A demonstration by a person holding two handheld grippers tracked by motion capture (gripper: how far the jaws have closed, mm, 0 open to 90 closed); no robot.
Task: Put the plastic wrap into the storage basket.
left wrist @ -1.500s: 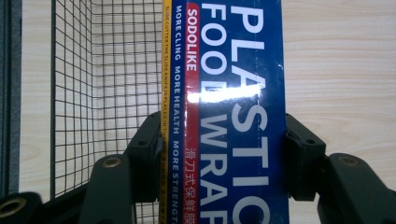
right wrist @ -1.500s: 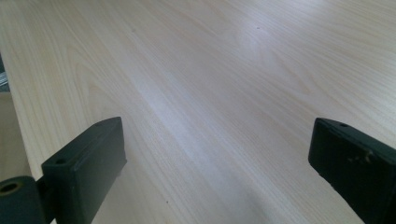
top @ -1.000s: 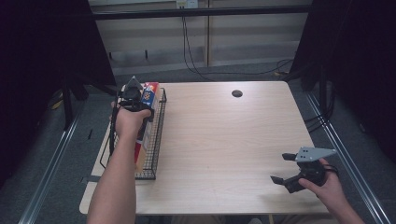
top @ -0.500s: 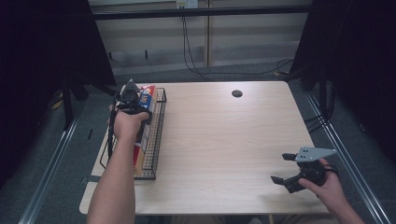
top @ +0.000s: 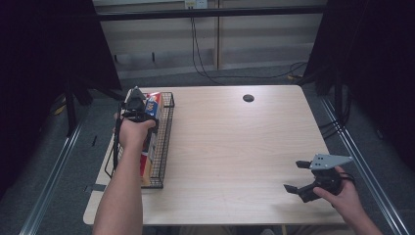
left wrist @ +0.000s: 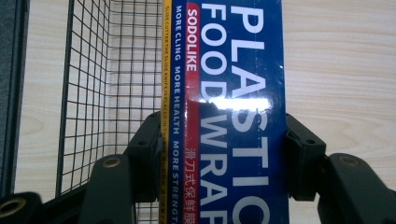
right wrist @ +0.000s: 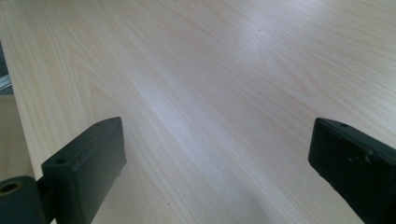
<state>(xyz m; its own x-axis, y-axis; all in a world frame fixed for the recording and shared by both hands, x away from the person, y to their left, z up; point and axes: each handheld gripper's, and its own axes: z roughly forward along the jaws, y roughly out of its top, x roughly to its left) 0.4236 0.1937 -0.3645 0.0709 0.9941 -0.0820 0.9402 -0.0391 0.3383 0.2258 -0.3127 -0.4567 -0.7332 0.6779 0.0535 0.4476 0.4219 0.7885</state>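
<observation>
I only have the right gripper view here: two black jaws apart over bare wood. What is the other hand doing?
Observer: In the high view the left gripper is over a black wire basket at the table's left edge.
Operator: Holding anything?
Observer: Yes. The left gripper view shows its jaws clamped on both sides of a blue plastic food wrap box.
Operator: Is the box inside the basket?
Observer: In the left gripper view the wire mesh lies to one side of the box and bare wood to the other. How deep it sits I cannot tell.
Operator: And where is my gripper?
Observer: The right gripper is near the table's front right corner, open.
</observation>
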